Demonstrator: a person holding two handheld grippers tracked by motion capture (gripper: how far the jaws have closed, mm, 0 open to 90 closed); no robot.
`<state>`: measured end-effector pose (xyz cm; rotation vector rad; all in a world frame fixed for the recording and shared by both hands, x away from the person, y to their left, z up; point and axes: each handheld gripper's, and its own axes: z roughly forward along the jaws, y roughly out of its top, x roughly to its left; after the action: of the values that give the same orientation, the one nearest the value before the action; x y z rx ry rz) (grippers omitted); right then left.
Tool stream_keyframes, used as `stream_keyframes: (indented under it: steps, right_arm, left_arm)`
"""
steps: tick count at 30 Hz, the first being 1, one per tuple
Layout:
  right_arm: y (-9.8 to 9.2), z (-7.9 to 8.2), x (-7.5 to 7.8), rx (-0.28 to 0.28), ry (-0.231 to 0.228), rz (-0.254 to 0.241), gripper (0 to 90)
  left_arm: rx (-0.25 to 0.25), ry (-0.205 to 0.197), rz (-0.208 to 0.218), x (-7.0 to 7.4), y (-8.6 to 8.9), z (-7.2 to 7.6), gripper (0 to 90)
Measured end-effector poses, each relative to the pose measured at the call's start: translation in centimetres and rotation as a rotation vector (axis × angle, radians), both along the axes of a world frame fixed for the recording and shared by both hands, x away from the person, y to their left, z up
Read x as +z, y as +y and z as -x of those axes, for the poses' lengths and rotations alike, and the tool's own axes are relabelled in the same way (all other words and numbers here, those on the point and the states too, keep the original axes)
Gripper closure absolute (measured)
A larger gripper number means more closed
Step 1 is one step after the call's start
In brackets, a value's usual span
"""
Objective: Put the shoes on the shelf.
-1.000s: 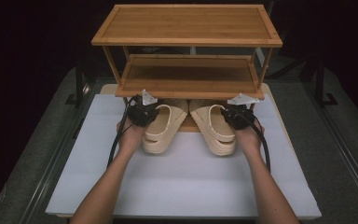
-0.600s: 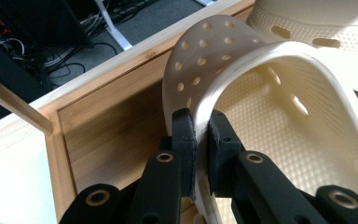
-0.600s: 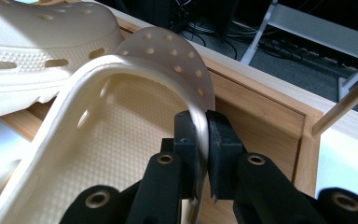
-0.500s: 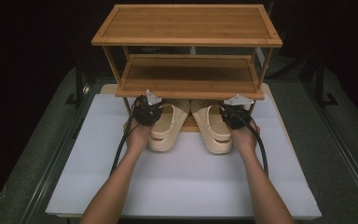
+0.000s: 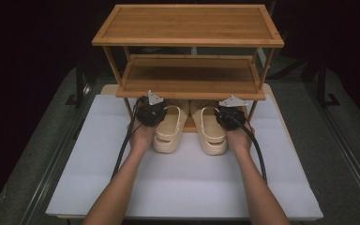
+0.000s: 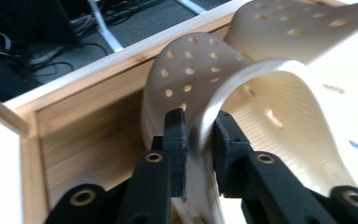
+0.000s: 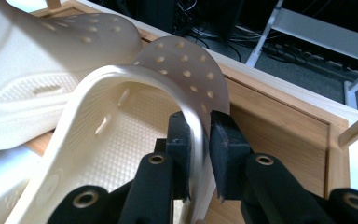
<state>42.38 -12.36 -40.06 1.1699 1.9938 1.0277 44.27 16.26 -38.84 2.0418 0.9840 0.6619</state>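
Two cream perforated sandals lie side by side with their toes under the wooden rack (image 5: 187,84). The left sandal (image 5: 168,136) has its strap (image 6: 223,79) standing between the pads of my left gripper (image 5: 159,111) (image 6: 200,123). The right sandal (image 5: 212,137) has its strap (image 7: 186,65) between the pads of my right gripper (image 5: 221,113) (image 7: 199,123). Both pairs of jaws have just been opening; each strap still stands in the narrow gap, no longer squeezed. The sandals' toes rest on the rack's wooden base (image 6: 88,126).
The rack has two bamboo shelves above the base, the lower shelf (image 5: 190,75) close over both grippers. It stands on a white board (image 5: 192,183) on the table. Dark stands and cables lie beyond the table's far edge.
Both hands have pushed the sandals forward, so their toes now sit farther under the rack. The grippers are closer to the lower shelf's front edge.
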Motion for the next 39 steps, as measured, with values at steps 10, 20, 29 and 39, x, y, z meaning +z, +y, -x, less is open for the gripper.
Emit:
stream_keyframes:
  steps: [10,20,29,39]
  right_arm:
    - [-1.1,0.6,1.0,0.03,0.029,-0.042,60.5]
    - [-3.6,3.4,3.4,0.102,0.084,-0.129,42.6]
    - [-5.4,6.1,3.2,0.19,0.14,-0.126,19.5]
    - [-5.8,8.1,0.1,0.264,0.197,-0.125,12.3]
  left_arm:
    - [-0.041,0.06,0.022,0.7,1.2,0.3,54.3]
    - [-0.156,0.11,0.121,2.9,4.4,3.0,32.4]
    - [-0.229,0.138,0.11,2.3,6.8,5.5,11.4]
    - [-0.285,0.182,0.07,-0.5,7.1,6.7,0.0]
